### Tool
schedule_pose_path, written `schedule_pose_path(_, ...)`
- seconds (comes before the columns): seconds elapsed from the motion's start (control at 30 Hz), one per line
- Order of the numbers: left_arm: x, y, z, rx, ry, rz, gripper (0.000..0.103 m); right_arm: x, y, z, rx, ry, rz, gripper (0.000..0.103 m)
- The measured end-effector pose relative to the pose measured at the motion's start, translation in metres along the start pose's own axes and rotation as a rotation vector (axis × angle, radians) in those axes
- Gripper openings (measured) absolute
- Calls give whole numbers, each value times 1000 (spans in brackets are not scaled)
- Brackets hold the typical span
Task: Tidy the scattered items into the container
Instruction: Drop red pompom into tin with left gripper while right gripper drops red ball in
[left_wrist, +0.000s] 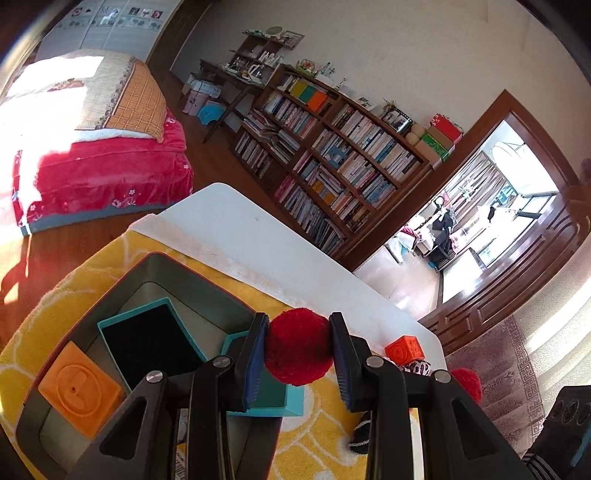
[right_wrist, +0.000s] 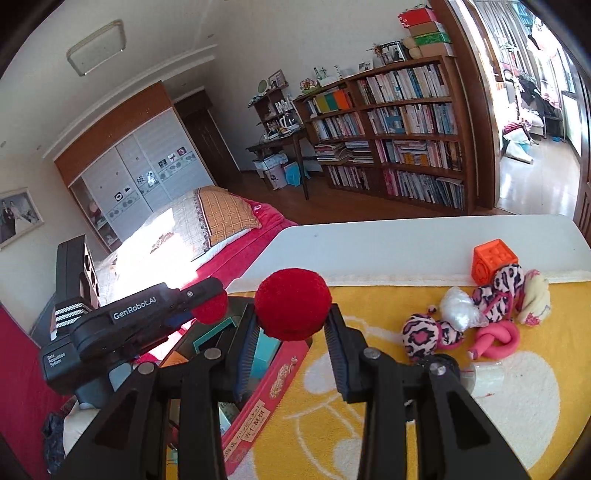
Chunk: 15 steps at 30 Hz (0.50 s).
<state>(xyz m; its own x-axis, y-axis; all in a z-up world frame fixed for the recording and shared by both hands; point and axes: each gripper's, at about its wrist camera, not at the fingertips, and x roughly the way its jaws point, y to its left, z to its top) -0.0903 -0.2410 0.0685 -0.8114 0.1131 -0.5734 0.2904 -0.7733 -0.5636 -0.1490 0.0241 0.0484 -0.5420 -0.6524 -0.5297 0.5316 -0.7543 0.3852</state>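
Pompoms — one red pompom (left_wrist: 298, 347) clamped in the left hand-held gripper (left_wrist: 298, 350), another red pompom (right_wrist: 293, 303) clamped in the right hand-held gripper (right_wrist: 293, 325) — hang above the container (left_wrist: 207, 291), toys scattered toward three o'clock.

Left claw (left_wrist: 298, 349) and right claw (right_wrist: 291, 314) side by side, angled downward, each clamped on a load

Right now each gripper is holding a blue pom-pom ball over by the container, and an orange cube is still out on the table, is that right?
Not quite: the balls are red, not blue. The left wrist view shows the left gripper shut on a red pom-pom; the right gripper grips another. The container and orange cube are as you said.
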Motion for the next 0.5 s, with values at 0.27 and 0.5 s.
schedule_pose_path(0.27, -6, 36, 17, -62, -37, 63, 35, 37, 36, -15, -73, 92, 123, 39)
schedule_pose_path(0.5, -10, 53, 19, -160, -42, 85, 83, 57, 49, -29, -112, 176, 196, 51)
